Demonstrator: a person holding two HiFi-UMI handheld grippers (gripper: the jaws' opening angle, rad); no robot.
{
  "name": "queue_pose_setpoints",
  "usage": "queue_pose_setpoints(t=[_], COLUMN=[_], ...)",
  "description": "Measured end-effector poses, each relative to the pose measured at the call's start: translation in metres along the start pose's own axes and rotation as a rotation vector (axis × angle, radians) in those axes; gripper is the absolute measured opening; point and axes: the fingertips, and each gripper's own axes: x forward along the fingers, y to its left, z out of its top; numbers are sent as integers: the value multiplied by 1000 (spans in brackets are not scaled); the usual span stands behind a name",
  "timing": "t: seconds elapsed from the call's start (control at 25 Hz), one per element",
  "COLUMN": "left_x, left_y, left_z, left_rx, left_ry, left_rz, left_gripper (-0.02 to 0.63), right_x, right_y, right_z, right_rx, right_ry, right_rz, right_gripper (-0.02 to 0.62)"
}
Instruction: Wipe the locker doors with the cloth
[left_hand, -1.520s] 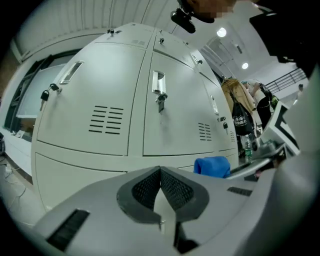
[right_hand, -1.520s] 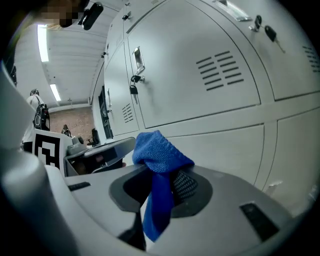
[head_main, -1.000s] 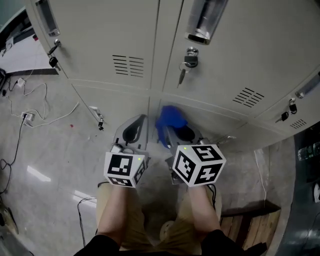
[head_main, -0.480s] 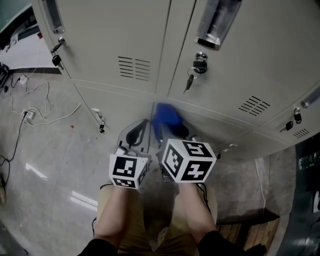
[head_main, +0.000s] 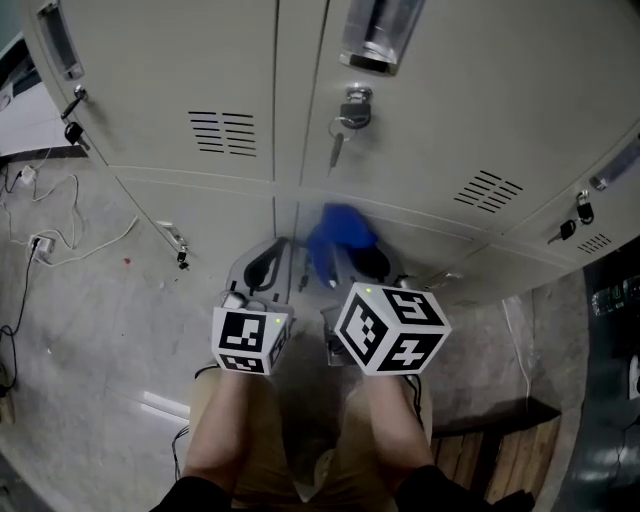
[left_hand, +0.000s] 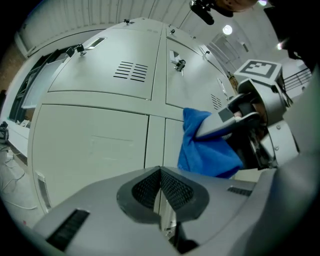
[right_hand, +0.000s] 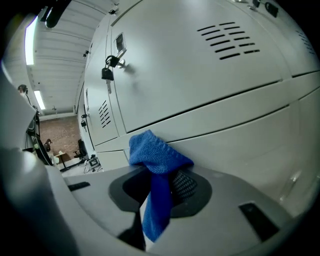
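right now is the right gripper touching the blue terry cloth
Touching. In the right gripper view the right gripper is shut on the blue terry cloth, which bunches above the jaws and hangs down between them.

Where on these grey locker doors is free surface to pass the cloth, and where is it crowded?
Free: the plain lower door panel left of the blue terry cloth, below the vent slots. Crowded: around the silver padlock with hanging key and the recessed metal handle. The right gripper grips the cloth; the left gripper is shut, empty.
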Motion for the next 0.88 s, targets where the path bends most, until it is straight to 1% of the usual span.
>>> queue_pose_setpoints(t=[0.12, 0.28, 0.4, 0.56, 0.72, 0.88], left_x=[1, 2, 2, 1, 0, -3], left_y=[-4, -12, -18, -25, -27, -26], left_z=[1, 1, 5, 5, 9, 0], left_rx=[-29, -44, -62, -34, -22, 37], left_ry=[-16, -15, -25, -19, -25, 5], left_rz=[-7, -23, -38, -46, -50, -60], left_gripper=[9, 9, 9, 9, 9, 9], right_x=[-12, -29, -41, -58, -73, -84], right_y=[-20, -48, -71, -100, -125, -141], right_z=[4, 6, 7, 8, 11, 13], right_rx=[14, 2, 15, 51, 87, 114], right_ry=[-33, -73, -87, -112, -140, -157], right_rz=[-31, -96, -135, -186, -235, -269], right_gripper=[86, 87, 92, 98, 98, 98])
